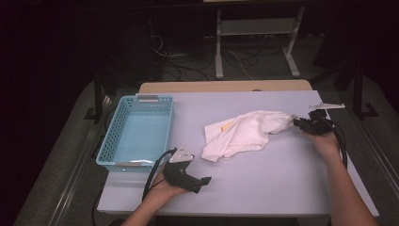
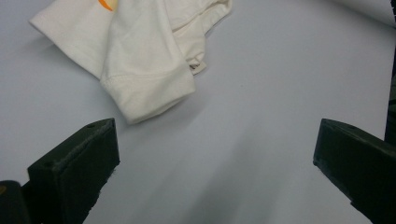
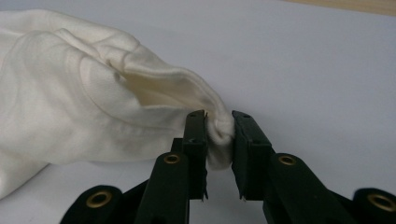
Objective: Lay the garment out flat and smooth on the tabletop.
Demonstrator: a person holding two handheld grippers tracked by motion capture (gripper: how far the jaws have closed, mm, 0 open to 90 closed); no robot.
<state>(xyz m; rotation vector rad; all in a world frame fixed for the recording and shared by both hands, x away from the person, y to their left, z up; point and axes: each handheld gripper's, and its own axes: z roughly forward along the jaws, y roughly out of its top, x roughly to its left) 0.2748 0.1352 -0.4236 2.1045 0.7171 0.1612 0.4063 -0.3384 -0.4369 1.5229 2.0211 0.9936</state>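
Fingers of the right gripper pinch a bunched fold of the white cloth; fold's tip is hidden between them. Left gripper jaws spread wide, touching nothing, near a hemmed sleeve. Soft crumpled cotton lies mid-table, right of the blue perforated basket.

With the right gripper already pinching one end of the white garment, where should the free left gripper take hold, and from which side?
Probably the hemmed sleeve of the white garment nearest the left gripper. It lies flat and juts toward the open jaws, so come in low along the table from the person's side.
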